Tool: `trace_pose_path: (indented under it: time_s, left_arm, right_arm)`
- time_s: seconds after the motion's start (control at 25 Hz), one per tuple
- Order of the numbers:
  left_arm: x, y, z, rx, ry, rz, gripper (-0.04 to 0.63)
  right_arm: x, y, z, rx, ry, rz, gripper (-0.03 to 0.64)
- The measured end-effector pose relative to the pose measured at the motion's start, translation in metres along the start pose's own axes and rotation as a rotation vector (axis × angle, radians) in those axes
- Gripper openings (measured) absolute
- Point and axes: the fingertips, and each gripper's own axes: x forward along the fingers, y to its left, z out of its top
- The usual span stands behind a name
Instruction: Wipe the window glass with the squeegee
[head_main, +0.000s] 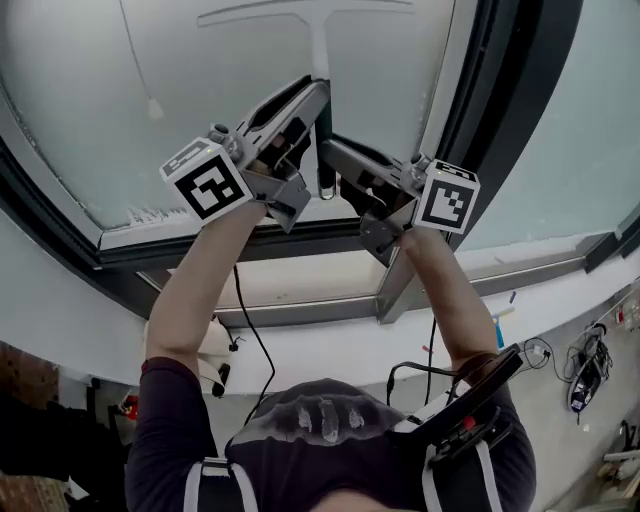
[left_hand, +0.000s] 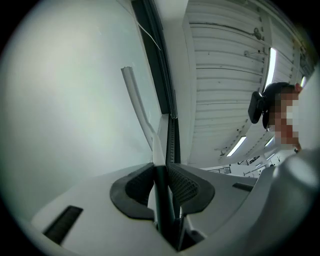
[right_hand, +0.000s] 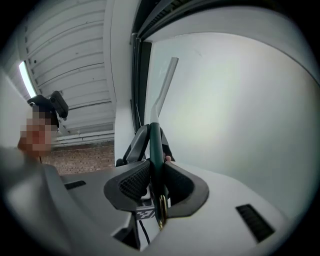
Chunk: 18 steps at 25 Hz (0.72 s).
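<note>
The squeegee has a white T-shaped blade (head_main: 305, 12) lying against the frosted window glass (head_main: 150, 60), with a dark green handle (head_main: 324, 150) below it. My left gripper (head_main: 318, 100) is shut on the upper part of the handle. My right gripper (head_main: 330, 152) is shut on the handle just below, from the other side. In the left gripper view the handle (left_hand: 162, 200) sits pinched between the pads and the white blade (left_hand: 135, 100) runs up the glass. In the right gripper view the green handle (right_hand: 156, 145) is clamped between the pads, with the blade (right_hand: 167, 82) beyond it.
A dark window frame (head_main: 505, 110) runs down the right of the pane, and a grey sill (head_main: 300, 285) lies below it. A black cable (head_main: 250, 325) hangs by the left arm. Cables and small gear lie on the floor (head_main: 590, 380) at right.
</note>
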Motion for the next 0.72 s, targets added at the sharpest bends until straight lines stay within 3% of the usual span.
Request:
trace_pose_path:
  time_s: [0.2,0.44,0.72]
  left_arm:
    - [0.051,-0.010,0.022,0.026,-0.040,-0.045,0.092]
    - [0.053,-0.017,0.027,0.015,-0.095,-0.083,0.092]
    - [0.053,-0.010,0.021,0.000,-0.094,-0.118,0.092]
  right_arm:
    - [-0.005,0.002,0.056,-0.028,-0.066,0.018,0.094]
    - [-0.006,0.007,0.059,-0.046,-0.084,0.019,0.093]
    - [-0.011,-0.001,0.059,-0.121,-0.085,-0.084,0.094]
